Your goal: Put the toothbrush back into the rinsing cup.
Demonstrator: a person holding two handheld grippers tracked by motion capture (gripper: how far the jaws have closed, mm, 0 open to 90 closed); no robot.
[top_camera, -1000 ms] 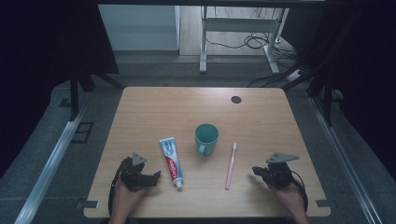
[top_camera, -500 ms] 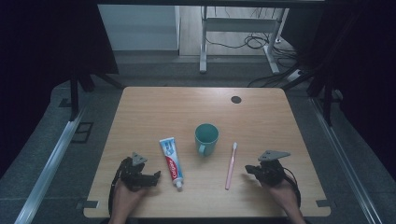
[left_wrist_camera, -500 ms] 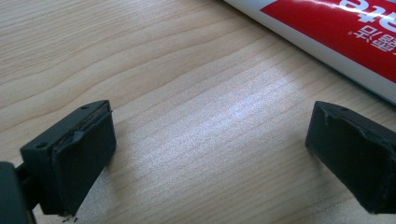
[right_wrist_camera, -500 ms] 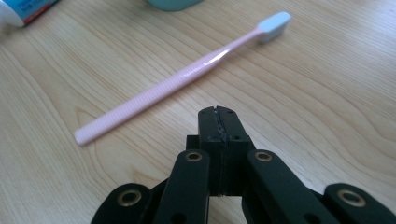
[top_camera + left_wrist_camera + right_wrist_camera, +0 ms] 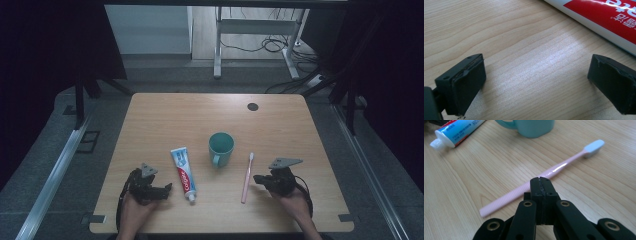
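Pretty dim room overall. There's a light wood-grain rectangular table (image 5: 165, 120) with a small round dark cable hole (image 5: 252, 106) near its far edge. It sits on grey carpeted floor (image 5: 45, 150). Black curtains (image 5: 50, 45) hang on both sides. Behind is a white metal desk frame (image 5: 218, 45) with loose black cables (image 5: 265, 45) on paler flooring.
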